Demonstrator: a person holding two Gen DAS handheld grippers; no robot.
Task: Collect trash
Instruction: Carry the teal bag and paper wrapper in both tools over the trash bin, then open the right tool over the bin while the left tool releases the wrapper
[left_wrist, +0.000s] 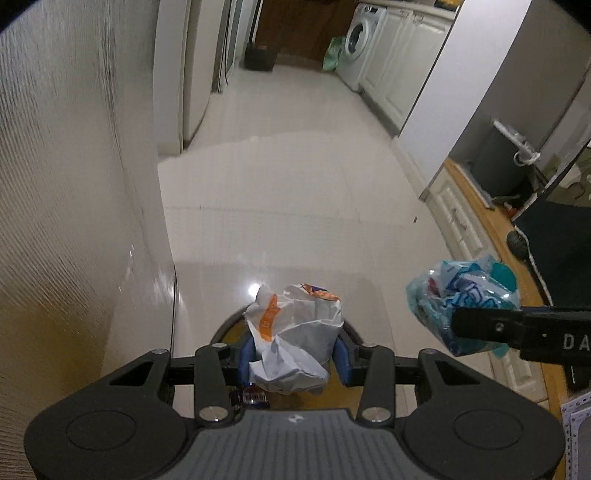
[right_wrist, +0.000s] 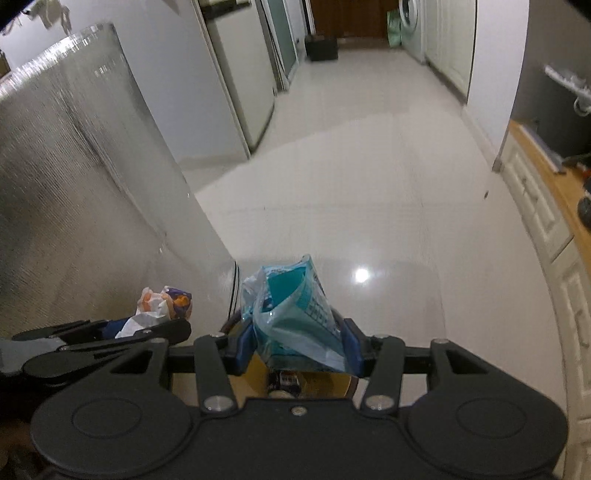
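Stretching ahead of both cameras is the glossy white tiled floor (left_wrist: 295, 192) of a narrow kitchen, with a ribbed translucent panel (left_wrist: 74, 184) close along the left and pale cream cabinets (left_wrist: 391, 59) along the right. Far down the room stands a white front-loading washing machine (left_wrist: 360, 37), a green plastic bag (left_wrist: 332, 55) leaning against it, and a small black bin (left_wrist: 260, 55) against the back wall.

Directly beneath the grippers curves a dark round rim (left_wrist: 225, 326) with a yellowish inside; I take it for a waste container, though little of it shows.

The left gripper (left_wrist: 295, 352) is clamped on a crumpled white paper wrapper with orange print (left_wrist: 295, 332), its blue pads pressed into the sides. The right gripper (right_wrist: 299, 345) is clamped on a crinkled blue and teal plastic packet (right_wrist: 295, 317), held upright between its pads. Both pieces of trash hang just above that rim, side by side and near each other.

The risk from here is in the drop. The opening looks narrow against two bulky, springy bundles, so one let go off-centre could catch the rim and slide onto the floor. The paper is light and may cling to a pad. With the grippers this close, they could knock together over the opening.
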